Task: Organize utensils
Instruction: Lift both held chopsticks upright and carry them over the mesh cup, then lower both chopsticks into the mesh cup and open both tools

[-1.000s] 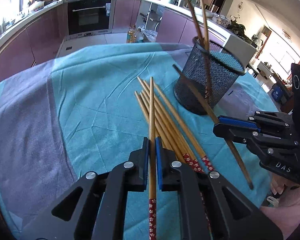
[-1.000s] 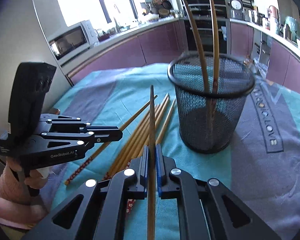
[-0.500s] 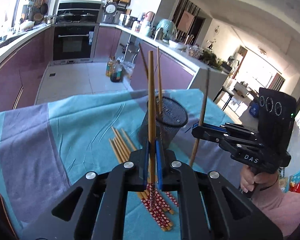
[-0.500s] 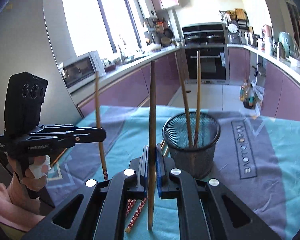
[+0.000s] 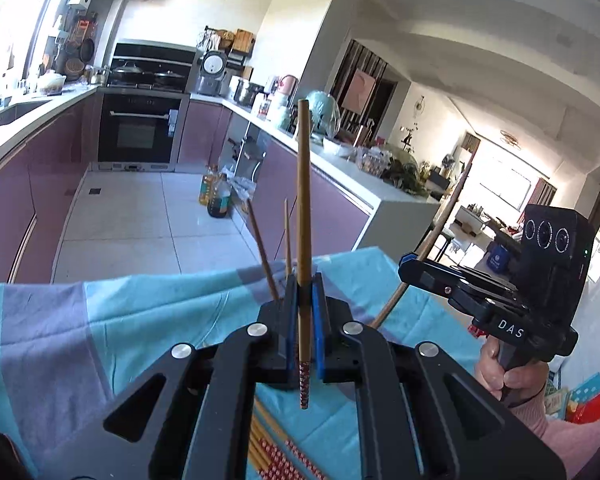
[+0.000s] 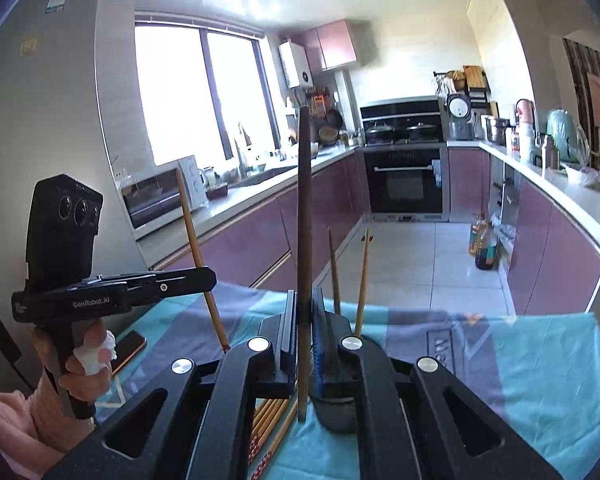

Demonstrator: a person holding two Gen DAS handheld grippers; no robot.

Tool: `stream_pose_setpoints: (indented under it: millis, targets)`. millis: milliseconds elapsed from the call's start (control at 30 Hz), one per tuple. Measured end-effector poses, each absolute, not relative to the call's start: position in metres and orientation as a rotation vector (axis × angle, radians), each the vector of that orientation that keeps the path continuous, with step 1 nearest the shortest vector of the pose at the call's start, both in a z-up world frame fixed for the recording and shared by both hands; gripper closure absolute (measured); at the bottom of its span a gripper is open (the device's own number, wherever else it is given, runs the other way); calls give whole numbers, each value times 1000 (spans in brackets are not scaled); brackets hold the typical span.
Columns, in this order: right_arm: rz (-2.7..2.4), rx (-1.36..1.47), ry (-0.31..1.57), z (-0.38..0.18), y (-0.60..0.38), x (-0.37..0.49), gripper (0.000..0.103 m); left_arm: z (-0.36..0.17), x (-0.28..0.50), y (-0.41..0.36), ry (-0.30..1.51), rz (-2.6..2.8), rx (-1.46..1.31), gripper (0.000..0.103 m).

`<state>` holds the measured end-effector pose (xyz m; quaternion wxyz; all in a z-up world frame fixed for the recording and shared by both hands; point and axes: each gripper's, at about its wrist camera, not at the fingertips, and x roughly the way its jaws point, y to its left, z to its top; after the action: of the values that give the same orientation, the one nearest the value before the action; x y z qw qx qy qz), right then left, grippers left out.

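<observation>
Each gripper, left (image 5: pixel 304 320) and right (image 6: pixel 305 332), is clamped on one upright chopstick (image 5: pixel 303 216), seemingly to drop it into the holder (image 6: pixel 332 416).

Right hand-held gripper (image 6: pixel 303 340) clamping an upright chopstick (image 6: pixel 303 216), left hand-held gripper (image 6: pixel 210 277) pinching a tilted chopstick (image 6: pixel 198 256) above the tabletop (image 6: pixel 540 360), two sticks (image 6: pixel 348 276) poking up behind, loose chopsticks (image 6: pixel 266 424) lying below.
</observation>
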<state>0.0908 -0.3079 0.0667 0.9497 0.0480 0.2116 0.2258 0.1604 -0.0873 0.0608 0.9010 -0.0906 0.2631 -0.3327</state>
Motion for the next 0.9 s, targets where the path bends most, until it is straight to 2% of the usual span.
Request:
stream_pose_setpoints:
  millis: [367, 900]
  targets:
    - [414, 112, 387, 75, -318, 111, 97, 89, 180, -122, 505, -662, -175, 96]
    - [412, 49, 650, 13, -294, 147, 97, 12, 210, -160, 727, -622, -59, 96]
